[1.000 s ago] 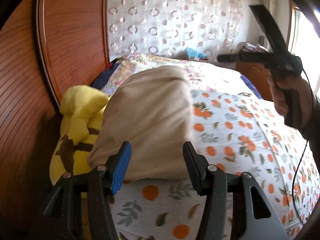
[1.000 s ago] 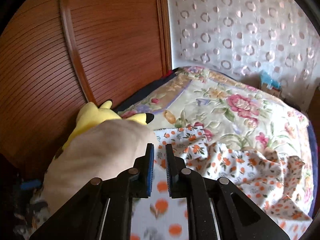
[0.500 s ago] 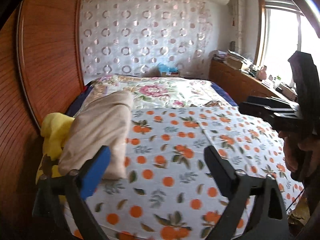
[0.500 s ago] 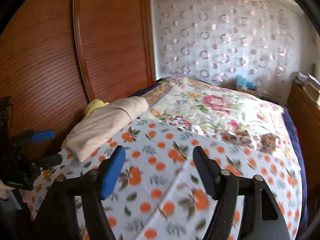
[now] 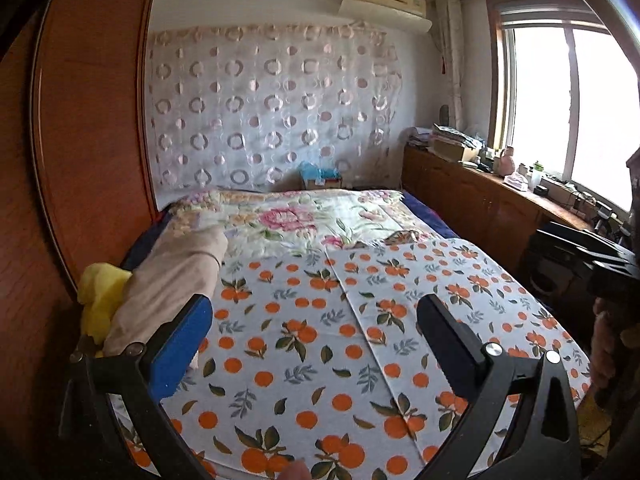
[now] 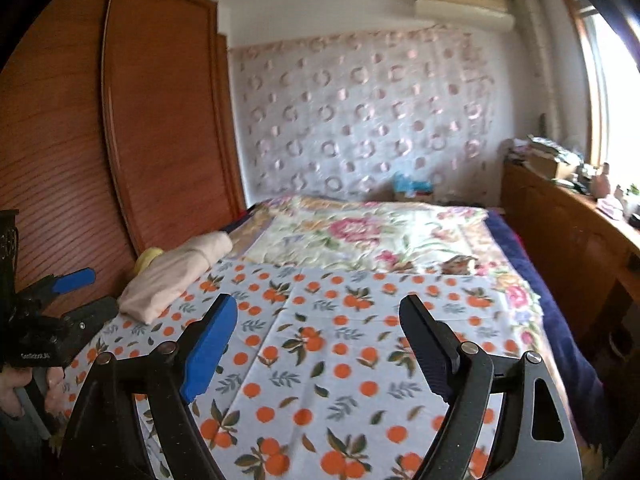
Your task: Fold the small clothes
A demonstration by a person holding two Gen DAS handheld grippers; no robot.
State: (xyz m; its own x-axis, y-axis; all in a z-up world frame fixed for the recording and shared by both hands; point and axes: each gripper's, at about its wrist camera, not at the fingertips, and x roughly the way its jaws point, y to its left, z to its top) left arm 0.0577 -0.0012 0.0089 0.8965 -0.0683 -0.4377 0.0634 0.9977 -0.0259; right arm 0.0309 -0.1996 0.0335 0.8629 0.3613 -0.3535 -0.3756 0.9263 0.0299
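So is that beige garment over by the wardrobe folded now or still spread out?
Folded. The beige garment lies as a compact, layered bundle at the edge of the orange-print sheet, partly over a yellow plush toy, with neither gripper touching it.

Both wrist views look slightly downward along the bed [image 5: 304,344] toward the far curtain [image 6: 372,120], sharing the folded beige garment [image 5: 172,280].
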